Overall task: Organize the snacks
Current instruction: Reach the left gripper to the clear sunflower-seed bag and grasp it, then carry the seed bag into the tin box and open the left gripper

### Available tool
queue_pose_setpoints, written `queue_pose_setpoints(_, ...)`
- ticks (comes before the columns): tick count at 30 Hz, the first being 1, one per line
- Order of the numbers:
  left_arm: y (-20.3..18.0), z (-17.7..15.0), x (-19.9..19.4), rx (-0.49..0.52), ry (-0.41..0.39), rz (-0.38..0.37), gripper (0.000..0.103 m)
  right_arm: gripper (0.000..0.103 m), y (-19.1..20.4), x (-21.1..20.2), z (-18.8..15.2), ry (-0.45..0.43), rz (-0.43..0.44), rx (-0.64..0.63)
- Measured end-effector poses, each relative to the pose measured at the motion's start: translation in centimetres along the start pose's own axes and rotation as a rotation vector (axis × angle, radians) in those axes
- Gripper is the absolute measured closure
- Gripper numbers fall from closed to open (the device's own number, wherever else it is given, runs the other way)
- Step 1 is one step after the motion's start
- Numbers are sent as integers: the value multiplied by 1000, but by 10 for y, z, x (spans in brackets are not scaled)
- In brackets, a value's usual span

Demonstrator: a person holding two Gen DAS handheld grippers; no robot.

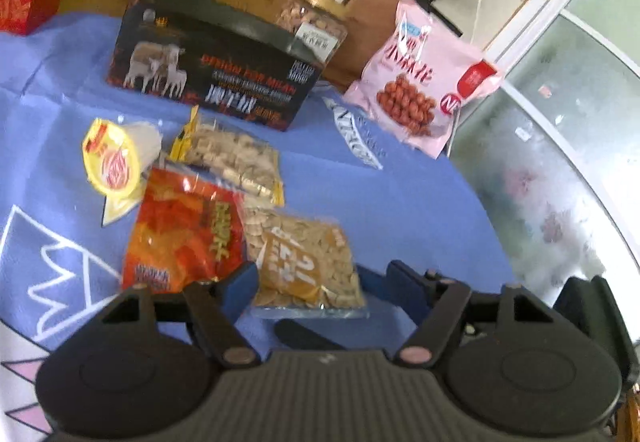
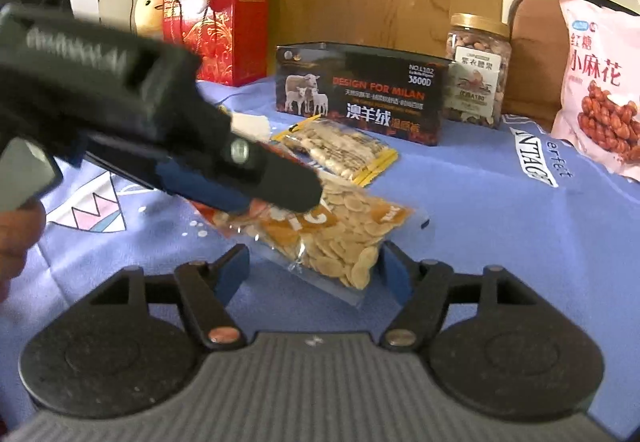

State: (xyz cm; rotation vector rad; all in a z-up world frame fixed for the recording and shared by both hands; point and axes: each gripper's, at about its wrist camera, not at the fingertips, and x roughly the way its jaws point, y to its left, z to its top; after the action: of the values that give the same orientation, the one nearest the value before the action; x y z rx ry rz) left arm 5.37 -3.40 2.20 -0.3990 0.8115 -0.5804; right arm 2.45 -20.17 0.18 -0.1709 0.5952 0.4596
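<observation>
A clear bag of flat pale seeds with an orange label [image 1: 304, 262] [image 2: 336, 238] lies on the blue cloth. My left gripper [image 1: 320, 284] is open, its fingers to either side of the bag's near end. My right gripper [image 2: 316, 268] is open too, straddling the bag's near corner. In the right wrist view the left gripper's body [image 2: 160, 138] reaches in from the left over the snacks. A red-orange snack bag [image 1: 184, 230], a second seed bag with yellow trim [image 1: 232, 158] [image 2: 344, 148] and a yellow-lidded cup [image 1: 116, 162] lie close by.
A black box with sheep printed on it [image 1: 208, 74] [image 2: 360, 94] stands behind, with a jar of nuts [image 1: 316, 22] [image 2: 478, 70] and a pink twist-snack bag [image 1: 424, 82] [image 2: 600, 82] to its right. A red gift box [image 2: 224, 30] and plush toys stand at the back left. The table's edge [image 1: 480, 210] runs on the right.
</observation>
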Motion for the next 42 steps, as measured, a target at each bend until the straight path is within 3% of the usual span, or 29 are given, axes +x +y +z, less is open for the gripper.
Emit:
queue_pose_setpoints(3, 0, 2, -2, -25, -16, -9, 32, 47, -1, -1, -1, -11, -23, 15)
queue_pose_setpoints(4, -1, 2, -3, -17, -32, -2, 42, 50, -1, -1, -1, -16, -41, 21)
queue_pose_setpoints(5, -5, 3, -4, 6, -49, 19, 62, 54, -1, -3, -1, -21, -57, 31)
queue_pose_setpoints(7, -8, 5, -5, 34, -61, 48, 82, 57, -6, -4, -2, -33, -78, 64)
queue_pose_setpoints(9, -3, 7, -4, 13, -50, 50, 90, 59, -10, -7, -2, -50, -86, 98)
queue_pose_setpoints(11, 2, 7, -5, -13, -38, 39, 91, 63, -10, -12, -3, -79, -102, 101)
queue_pose_setpoints(12, 3, 7, -6, -16, -37, 37, 91, 75, -10, -14, -3, -90, -122, 104)
queue_pose_setpoints(15, 4, 5, -8, -15, -39, 25, 91, 77, -14, -15, -3, -94, -126, 136)
queue_pose_setpoints(30, -6, 17, -11, 31, -67, 13, 91, 78, -12, -21, 0, -138, -154, 136)
queue_pose_setpoints(42, -7, 66, -15, 57, -159, 23, 90, 78, -26, -7, 54, -241, -162, 67)
